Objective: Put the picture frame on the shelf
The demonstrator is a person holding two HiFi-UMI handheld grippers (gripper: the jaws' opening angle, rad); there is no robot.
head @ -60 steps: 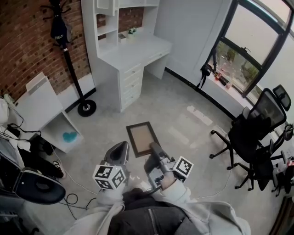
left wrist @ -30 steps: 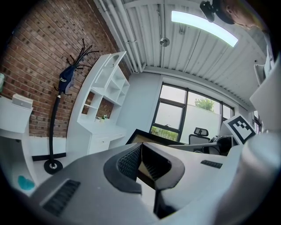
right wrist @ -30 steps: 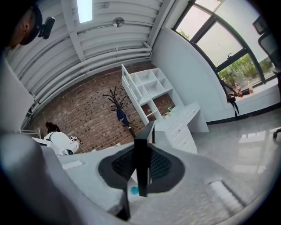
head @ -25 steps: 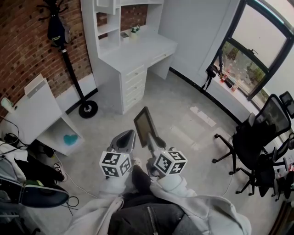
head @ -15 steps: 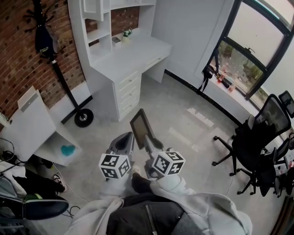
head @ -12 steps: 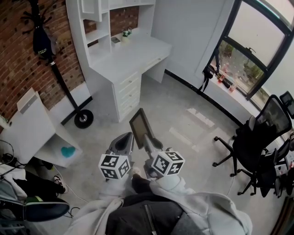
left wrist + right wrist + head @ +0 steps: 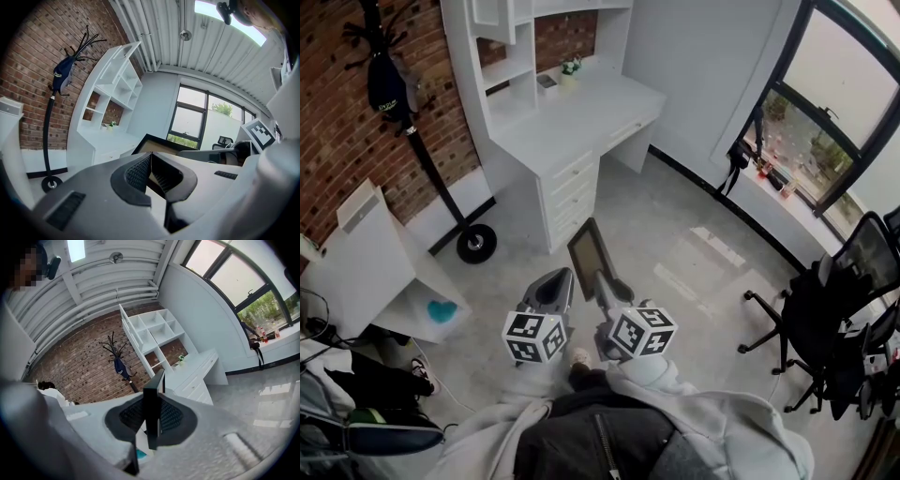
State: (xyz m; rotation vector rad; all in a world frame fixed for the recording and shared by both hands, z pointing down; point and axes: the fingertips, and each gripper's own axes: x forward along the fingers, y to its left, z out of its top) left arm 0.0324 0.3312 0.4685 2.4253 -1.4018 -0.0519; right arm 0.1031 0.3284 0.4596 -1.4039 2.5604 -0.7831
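**Kid:** While the right gripper (image 7: 152,419) pinches the picture frame (image 7: 584,251) by one edge, how do I carry it well?

**Helper:** Hold it just like that. The pads press on both flat sides of the frame, and it sticks out past the jaws, up in the air over the floor. Do not let the pinch go loose.

**Kid:** What about the left gripper (image 7: 150,169)?

**Helper:** Its jaws are pressed together with nothing between them. It hangs just beside the right one. I think it can help later, to steady the frame when you set it down.

**Kid:** Where do I go?

**Helper:** The shelf (image 7: 508,71) is over the white desk (image 7: 581,108), next to the brick wall. It is well apart from the frame now, so walk closer first.

**Kid:** What could go wrong?

**Helper:** The frame is held by a thin edge, so it may tip or swing if you turn fast. Go slow. Watch the shelf posts so a corner does not bump them.
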